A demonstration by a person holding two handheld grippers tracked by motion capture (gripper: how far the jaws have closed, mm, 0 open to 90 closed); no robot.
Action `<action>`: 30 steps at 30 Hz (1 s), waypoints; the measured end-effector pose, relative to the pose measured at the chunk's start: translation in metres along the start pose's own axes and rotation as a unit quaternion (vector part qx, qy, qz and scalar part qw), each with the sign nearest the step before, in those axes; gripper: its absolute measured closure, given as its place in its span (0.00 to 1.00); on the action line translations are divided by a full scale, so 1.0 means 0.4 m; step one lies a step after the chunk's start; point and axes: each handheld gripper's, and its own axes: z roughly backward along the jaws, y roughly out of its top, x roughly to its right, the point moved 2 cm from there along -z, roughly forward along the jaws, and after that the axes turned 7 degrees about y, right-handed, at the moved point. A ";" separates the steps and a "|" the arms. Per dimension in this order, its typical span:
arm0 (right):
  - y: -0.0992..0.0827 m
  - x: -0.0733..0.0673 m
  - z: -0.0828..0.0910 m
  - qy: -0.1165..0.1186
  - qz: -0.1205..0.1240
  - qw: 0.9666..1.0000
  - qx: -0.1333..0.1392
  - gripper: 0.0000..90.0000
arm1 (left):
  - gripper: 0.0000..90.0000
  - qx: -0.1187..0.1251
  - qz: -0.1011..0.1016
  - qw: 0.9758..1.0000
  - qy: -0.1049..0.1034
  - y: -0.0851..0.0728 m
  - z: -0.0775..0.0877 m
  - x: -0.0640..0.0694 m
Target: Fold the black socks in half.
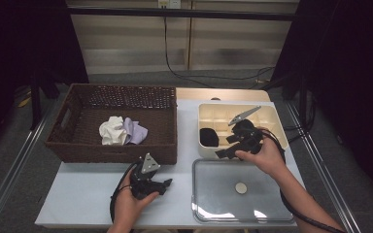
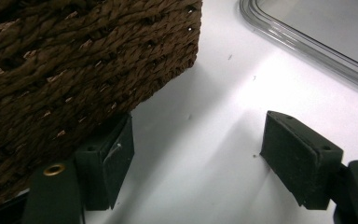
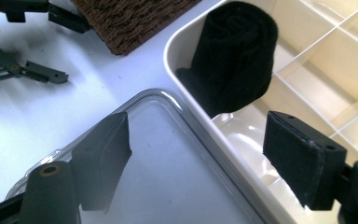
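A rolled black sock (image 1: pixel 209 137) lies in the front left compartment of a cream divided box (image 1: pixel 278 127). My right gripper (image 1: pixel 222 154) hovers at the box's front edge, just right of the sock, jaws open and empty. In the right gripper view the sock (image 3: pixel 233 56) sits ahead of my right gripper (image 3: pixel 198 158), leaning on the box wall (image 3: pixel 186 88), apart from both pads. My left gripper (image 1: pixel 164 184) rests low over the white table, in front of the wicker basket (image 1: pixel 111 151), open and empty. In the left gripper view my left gripper (image 2: pixel 196 154) straddles bare tabletop beside the basket's corner (image 2: pixel 74 56).
The basket holds a white cloth (image 1: pixel 111 130) and a lavender cloth (image 1: pixel 136 131). A clear lid (image 1: pixel 218 194) with a small round disc (image 1: pixel 242 188) lies in front of the box; its rim (image 2: pixel 307 44) is near the left gripper. Dark curtains flank the table.
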 end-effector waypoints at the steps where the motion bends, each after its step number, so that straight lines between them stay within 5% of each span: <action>1: -0.003 -0.002 0.000 0.002 0.004 1.000 0.000 0.25 | 0.28 0.000 0.000 1.000 0.000 0.000 0.000 0.000; 30: -0.139 -0.061 -0.063 0.034 0.026 0.999 -0.006 0.19 | 0.28 0.000 0.001 1.000 -0.001 0.000 0.000 0.000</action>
